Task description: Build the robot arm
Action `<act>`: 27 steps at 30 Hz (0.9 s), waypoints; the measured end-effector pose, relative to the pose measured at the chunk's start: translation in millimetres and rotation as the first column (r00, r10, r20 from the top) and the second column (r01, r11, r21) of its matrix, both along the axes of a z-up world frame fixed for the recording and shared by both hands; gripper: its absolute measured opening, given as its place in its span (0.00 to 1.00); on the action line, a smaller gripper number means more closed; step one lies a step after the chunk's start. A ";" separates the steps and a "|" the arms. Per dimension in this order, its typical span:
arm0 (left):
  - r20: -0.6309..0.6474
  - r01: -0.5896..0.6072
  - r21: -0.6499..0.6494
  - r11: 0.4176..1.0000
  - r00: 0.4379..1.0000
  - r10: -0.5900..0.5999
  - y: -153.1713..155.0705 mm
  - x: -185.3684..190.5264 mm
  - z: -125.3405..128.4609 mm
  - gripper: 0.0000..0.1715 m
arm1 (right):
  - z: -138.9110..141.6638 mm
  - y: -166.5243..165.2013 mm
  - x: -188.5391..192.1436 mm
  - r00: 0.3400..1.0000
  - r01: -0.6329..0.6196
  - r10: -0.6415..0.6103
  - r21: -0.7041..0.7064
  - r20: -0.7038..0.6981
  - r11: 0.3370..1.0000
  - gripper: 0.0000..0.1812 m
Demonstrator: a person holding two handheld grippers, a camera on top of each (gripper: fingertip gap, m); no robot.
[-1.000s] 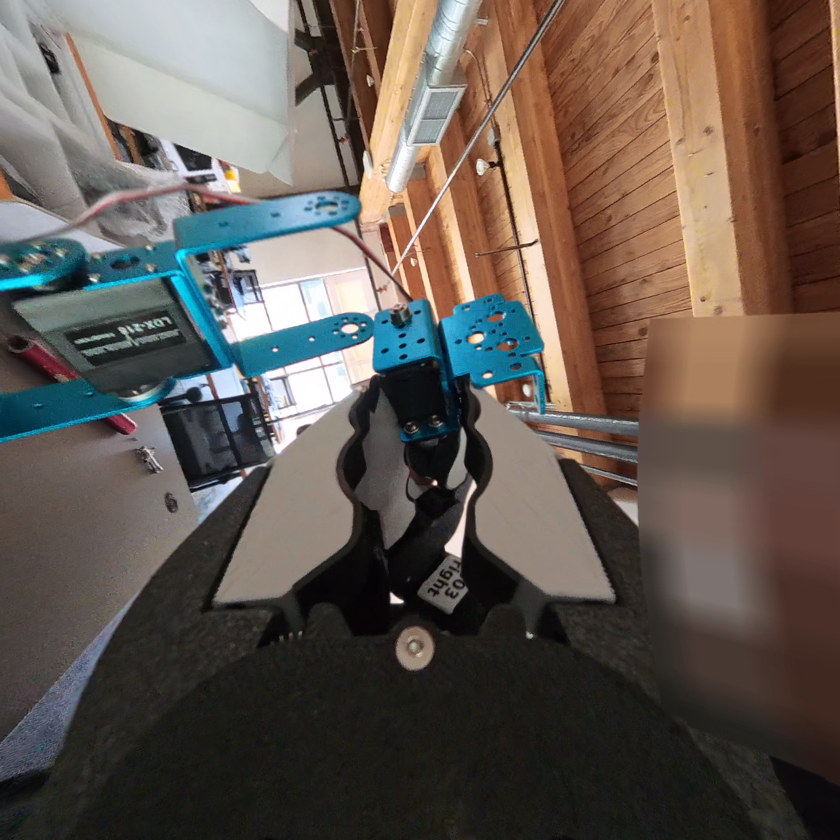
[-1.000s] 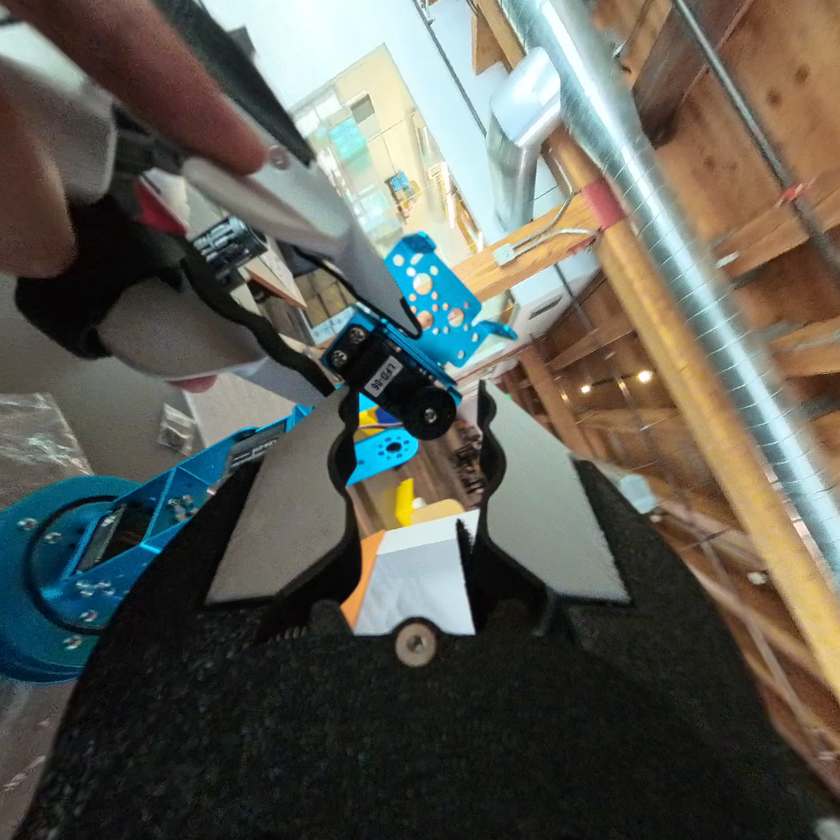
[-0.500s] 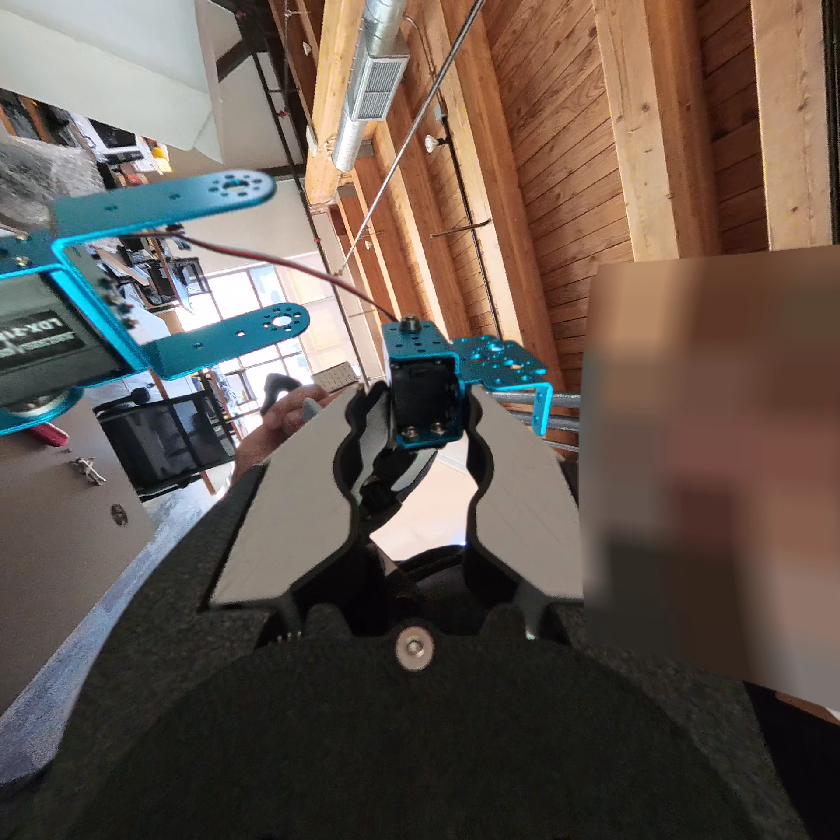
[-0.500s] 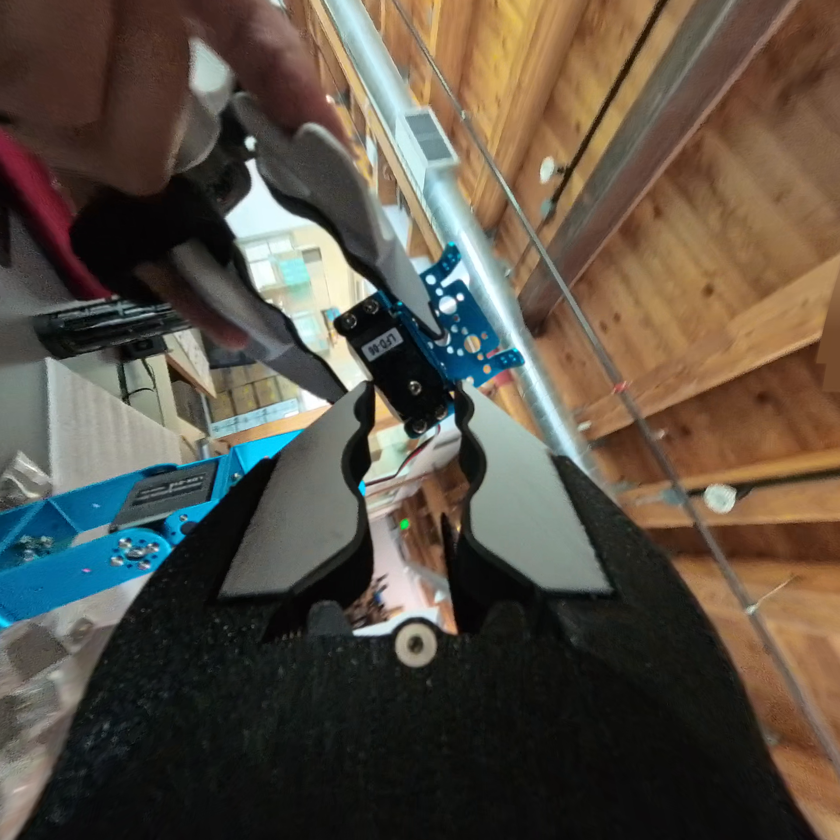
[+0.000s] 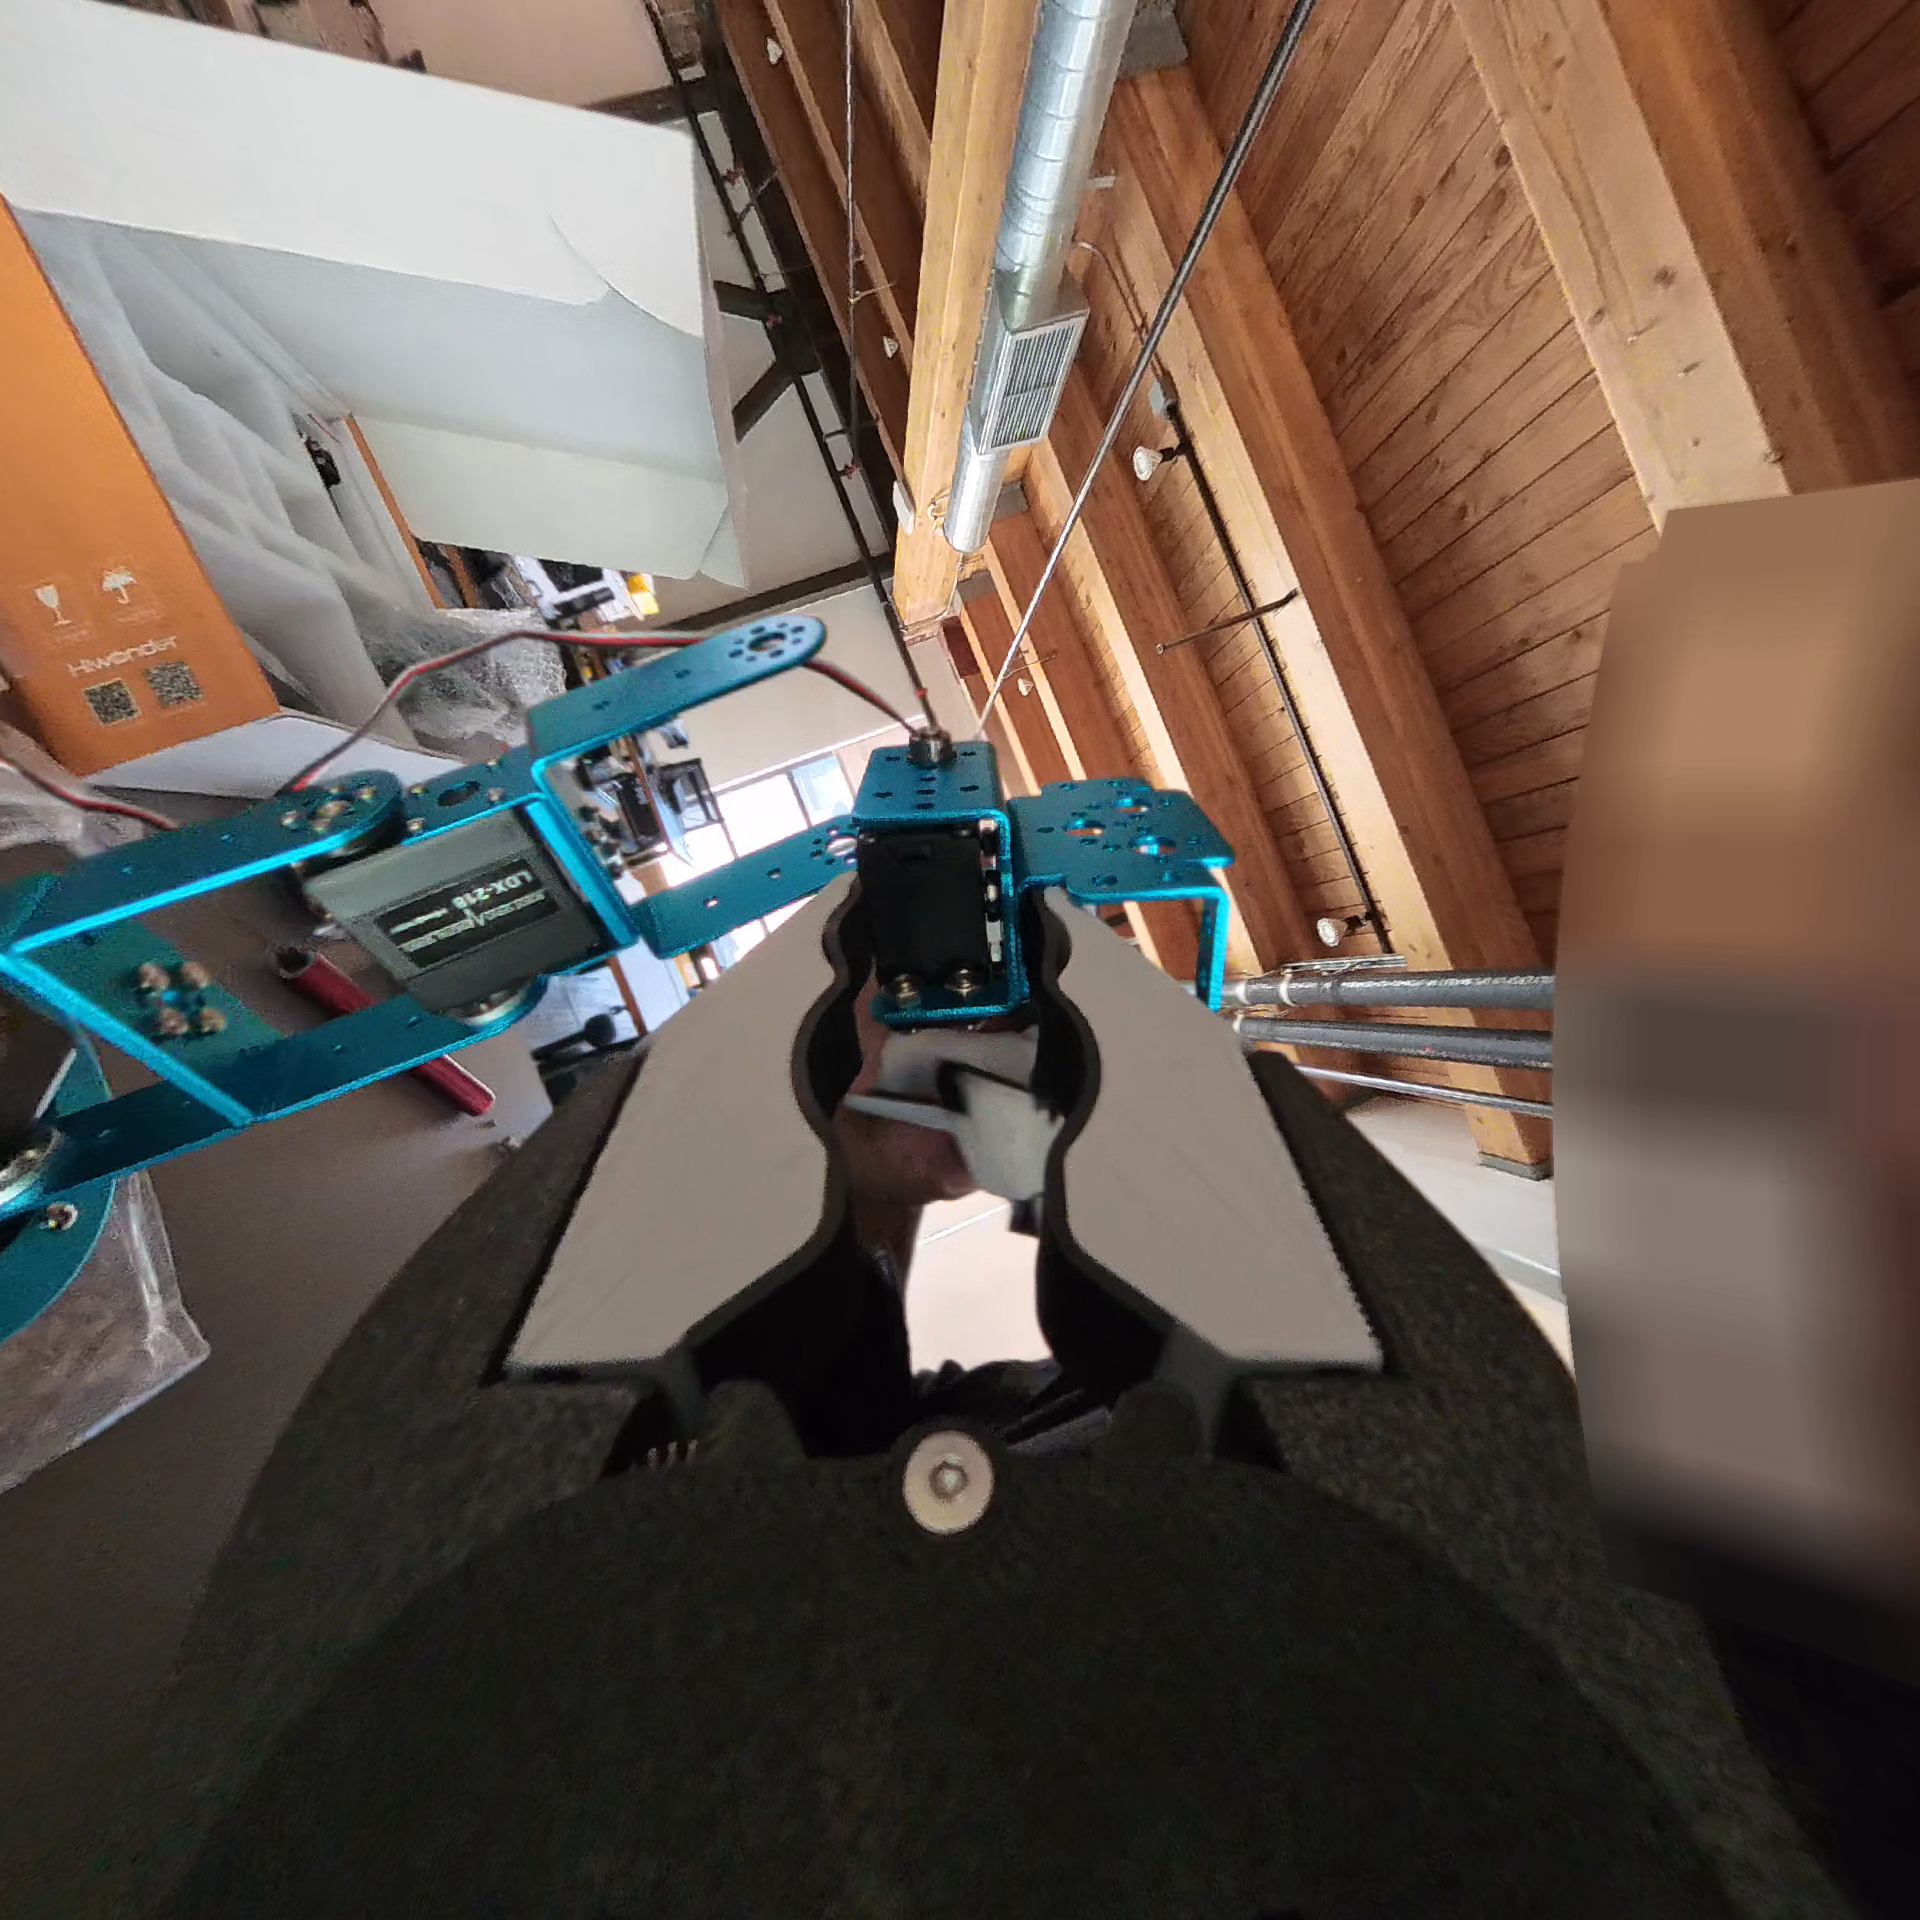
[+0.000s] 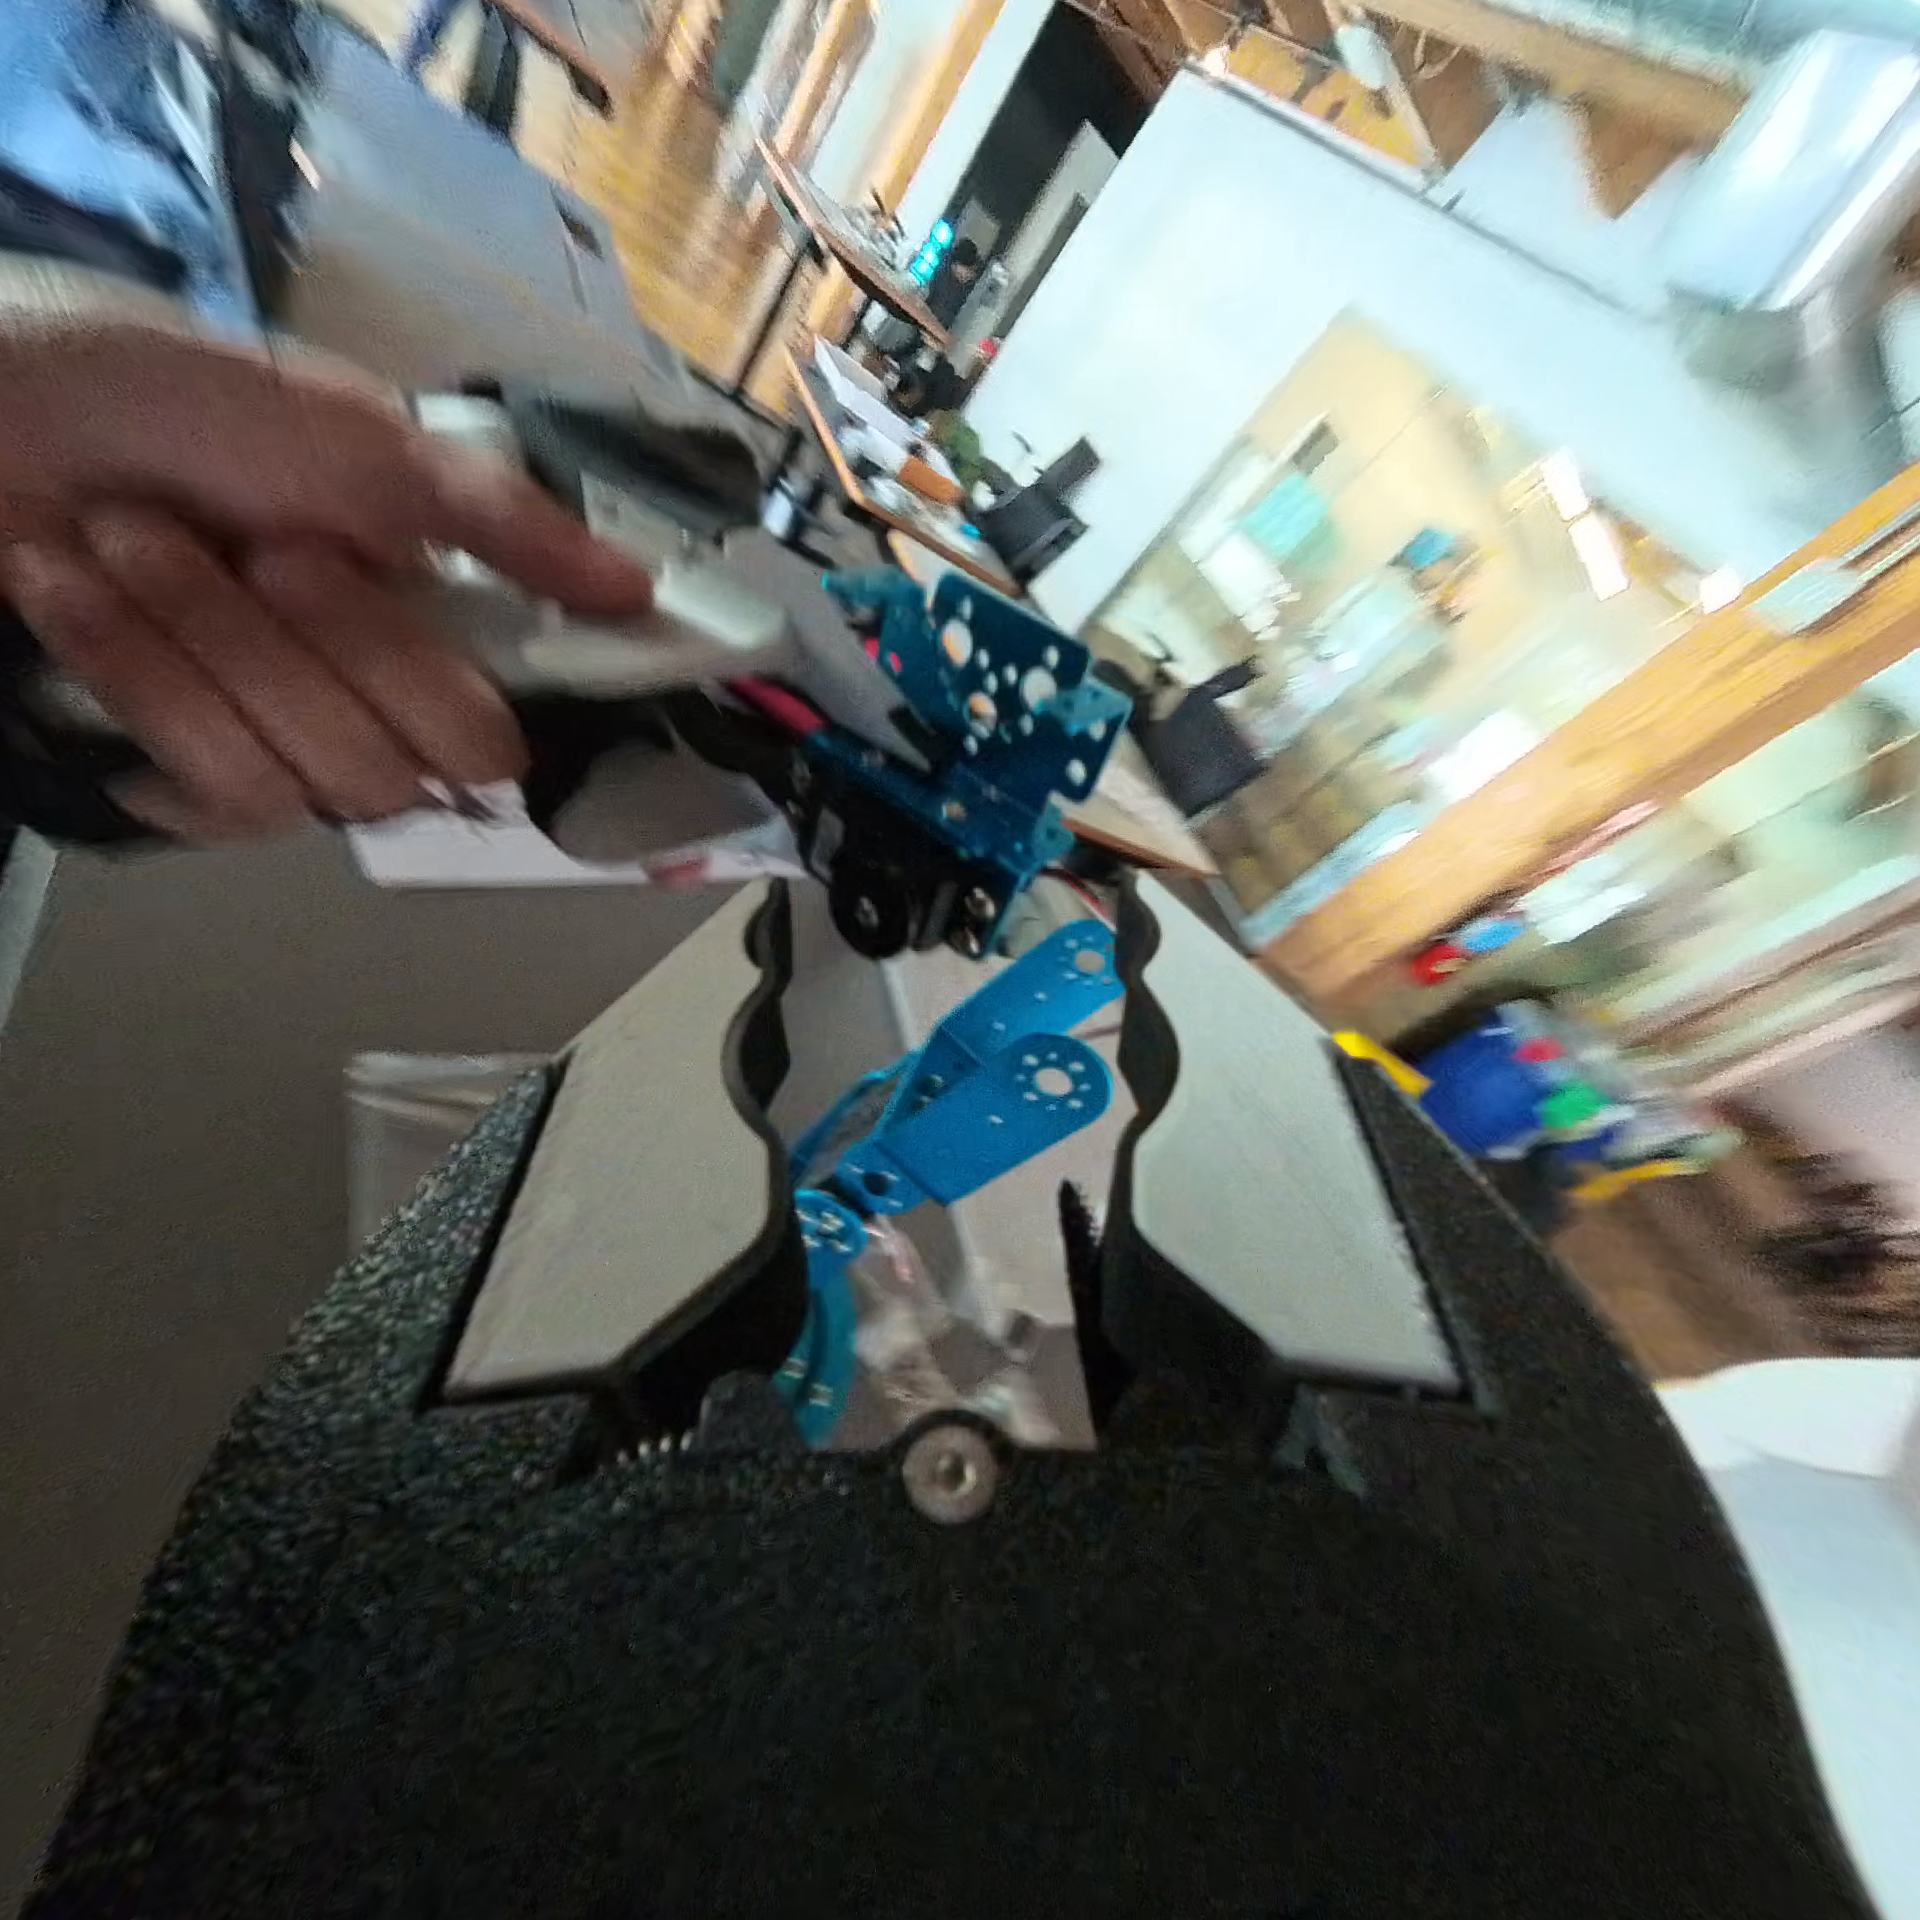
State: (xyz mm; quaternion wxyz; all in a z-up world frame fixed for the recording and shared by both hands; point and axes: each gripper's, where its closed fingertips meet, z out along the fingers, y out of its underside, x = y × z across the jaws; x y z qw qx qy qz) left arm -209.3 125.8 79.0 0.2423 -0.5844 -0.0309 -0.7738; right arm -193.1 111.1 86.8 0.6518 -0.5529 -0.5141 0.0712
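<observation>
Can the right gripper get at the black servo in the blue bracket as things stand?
Probably yes. The right gripper has its jaws open with the black servo right at their tips. But the left gripper already clamps the blue bracket from the side, crowding the approach.

Bright daylight, fisheye-warped edges; right wrist view motion-blurred, maybe overexposed bkgd.

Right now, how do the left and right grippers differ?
The left gripper is shut on the black servo in its blue bracket; the right gripper is open, holding nothing. The left gripper's view is sharp; the right gripper's is motion-blurred. Both point at that servo.
</observation>
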 end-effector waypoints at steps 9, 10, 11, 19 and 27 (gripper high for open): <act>0.026 -0.058 -0.098 0.994 0.998 0.061 20.0 22.4 -2.8 0.16 | -15.6 26.5 30.9 0.975 -0.063 -0.030 -0.407 -0.218 0.911 0.41; 0.028 -0.061 -0.115 0.991 0.997 0.065 21.4 23.9 -4.3 0.16 | -16.2 23.8 26.9 0.970 -0.095 -0.009 -0.414 -0.242 0.905 0.38; 0.022 -0.067 -0.125 0.990 0.997 0.070 22.5 25.1 -6.4 0.16 | -15.3 22.4 23.8 0.964 -0.117 0.004 -0.411 -0.265 0.904 0.36; 0.132 -0.056 -0.263 0.963 0.987 0.093 26.8 26.8 -10.0 0.16 | 0.0 35.2 22.9 0.950 -0.142 0.036 -0.325 -0.311 0.935 0.11; 0.146 -0.132 -0.211 0.969 0.975 0.165 31.6 18.4 -1.8 0.16 | 8.3 46.1 16.8 0.952 -0.185 0.077 -0.354 -0.297 0.917 0.05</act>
